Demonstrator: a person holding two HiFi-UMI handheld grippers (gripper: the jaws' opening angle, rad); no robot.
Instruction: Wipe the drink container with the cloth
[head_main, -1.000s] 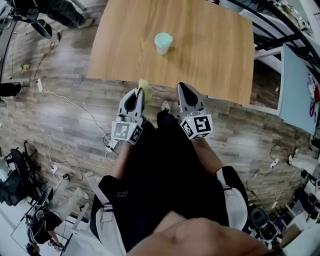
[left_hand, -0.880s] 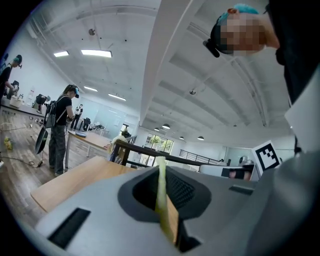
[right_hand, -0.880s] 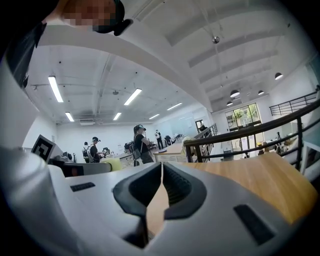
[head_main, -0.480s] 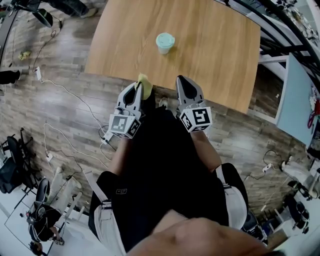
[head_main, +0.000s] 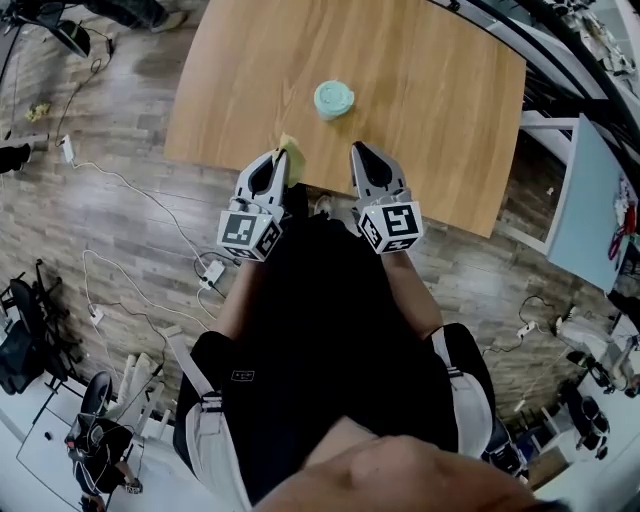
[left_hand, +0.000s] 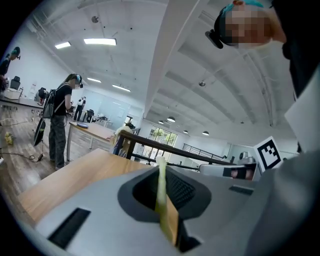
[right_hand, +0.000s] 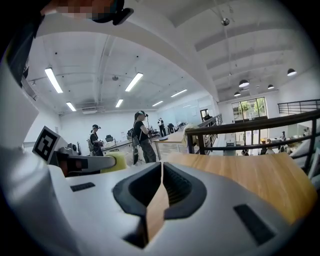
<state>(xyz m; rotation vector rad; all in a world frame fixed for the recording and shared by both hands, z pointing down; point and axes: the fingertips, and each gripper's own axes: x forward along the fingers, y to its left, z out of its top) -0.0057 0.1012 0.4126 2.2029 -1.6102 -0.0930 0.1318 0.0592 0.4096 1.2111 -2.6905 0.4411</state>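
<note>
A drink cup with a pale green lid (head_main: 333, 100) stands upright on the wooden table (head_main: 430, 90), near its middle. My left gripper (head_main: 284, 163) hovers at the table's near edge, shut on a yellow-green cloth (head_main: 292, 155); in the left gripper view the cloth (left_hand: 161, 192) shows as a thin strip pinched between the jaws. My right gripper (head_main: 360, 156) is beside it, shut with nothing between its jaws, also at the near edge. The cup is a short way beyond both grippers. The cup is not visible in either gripper view.
Cables and a power strip (head_main: 212, 272) lie on the wood floor at the left. A dark metal railing (head_main: 560, 60) and a pale blue panel (head_main: 590, 200) stand to the right of the table. People stand at desks far off in both gripper views.
Both grippers have moved forward toward the table, from over the floor to its near edge. The cloth stays pinched in the left gripper. The cup has not moved on the table.
</note>
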